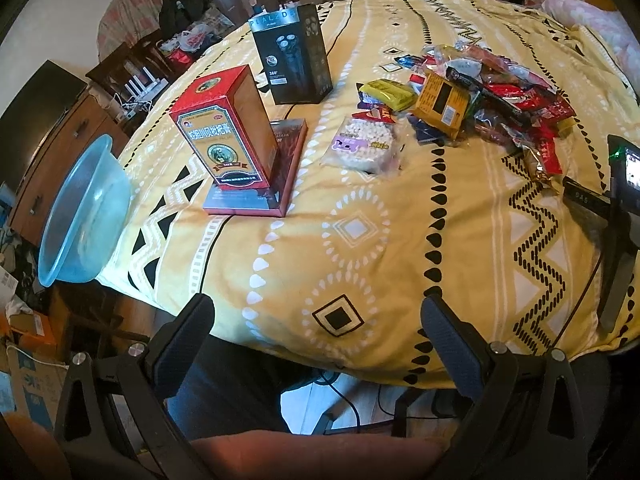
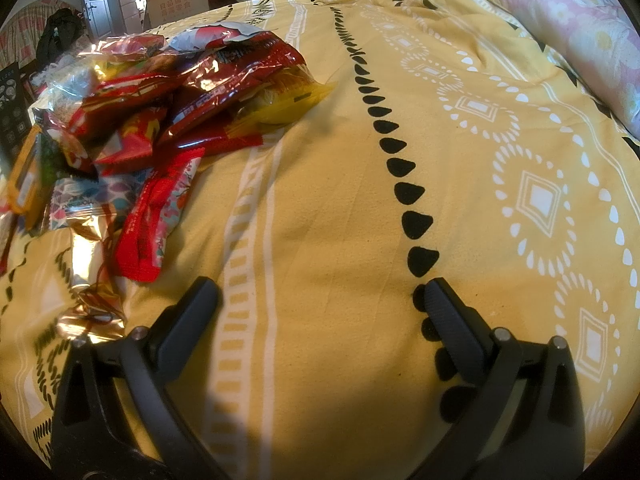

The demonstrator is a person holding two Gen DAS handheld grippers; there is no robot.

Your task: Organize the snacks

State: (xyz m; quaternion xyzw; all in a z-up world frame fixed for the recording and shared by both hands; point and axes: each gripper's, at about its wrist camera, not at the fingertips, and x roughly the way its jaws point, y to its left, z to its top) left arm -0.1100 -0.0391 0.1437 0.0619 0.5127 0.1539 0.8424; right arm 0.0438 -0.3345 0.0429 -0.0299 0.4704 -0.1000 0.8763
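A pile of snack packets (image 1: 492,92) lies on the yellow patterned bedspread (image 1: 360,240) at the right; it also shows in the right wrist view (image 2: 168,112) at the upper left. A clear bag of white puffs (image 1: 366,145) lies apart, left of the pile. A blue plastic basin (image 1: 80,216) leans tilted at the bed's left edge. My left gripper (image 1: 316,312) is open and empty, hovering at the near edge of the bed. My right gripper (image 2: 320,292) is open and empty, low over bare bedspread (image 2: 360,200), right of the pile.
A red box (image 1: 224,136) stands on a flat red box (image 1: 260,176). A black shaver box (image 1: 292,56) stands behind. The other gripper's body (image 1: 624,200) is at the right edge. A pink pillow (image 2: 580,28) lies at far right. Cluttered furniture surrounds the bed.
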